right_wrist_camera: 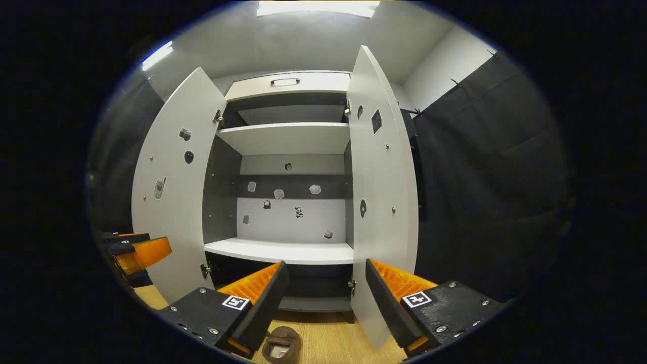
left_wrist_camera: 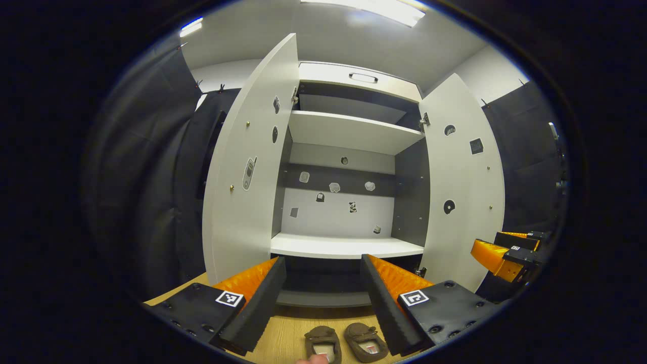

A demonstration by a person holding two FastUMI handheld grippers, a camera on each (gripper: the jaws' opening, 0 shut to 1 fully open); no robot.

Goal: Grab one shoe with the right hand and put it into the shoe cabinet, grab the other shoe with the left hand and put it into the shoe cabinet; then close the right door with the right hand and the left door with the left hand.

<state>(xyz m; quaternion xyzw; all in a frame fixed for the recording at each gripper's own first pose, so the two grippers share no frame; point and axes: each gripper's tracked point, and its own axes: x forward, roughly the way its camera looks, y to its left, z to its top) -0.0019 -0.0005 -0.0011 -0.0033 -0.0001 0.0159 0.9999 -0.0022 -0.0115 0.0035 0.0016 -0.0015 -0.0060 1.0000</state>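
Two hand-held grippers hang before the cabinet, both with fingers spread wide and nothing between them. In the left gripper view our left hand-held gripper (left_wrist_camera: 323,298) points at the open shoe cabinet (left_wrist_camera: 349,131), and the right hand-held gripper (left_wrist_camera: 505,253) shows at the far right, just past the edge of the right door (left_wrist_camera: 462,177). In the right gripper view our right hand-held gripper (right_wrist_camera: 323,303) faces the same opening, with the left one low at the far left beside the left door (right_wrist_camera: 172,187).

Both doors stand swung out toward us — their edges frame a broad gap, and the lower shelf (left_wrist_camera: 346,246) and the upper shelf (left_wrist_camera: 354,131) lie bare, with dark open room under the lower one.

On the wooden floor (left_wrist_camera: 283,338), below and just in front of the left hand-held gripper's spread fingers, we see a pair of brown shoes side by side: one shoe (left_wrist_camera: 323,344) and the other shoe (left_wrist_camera: 366,343) — outside the cabinet, apart from the fingers. A fingertip (left_wrist_camera: 312,360) touches the near edge of the first shoe. In the right gripper view one brown shoe (right_wrist_camera: 282,344) lies low between the fingers.
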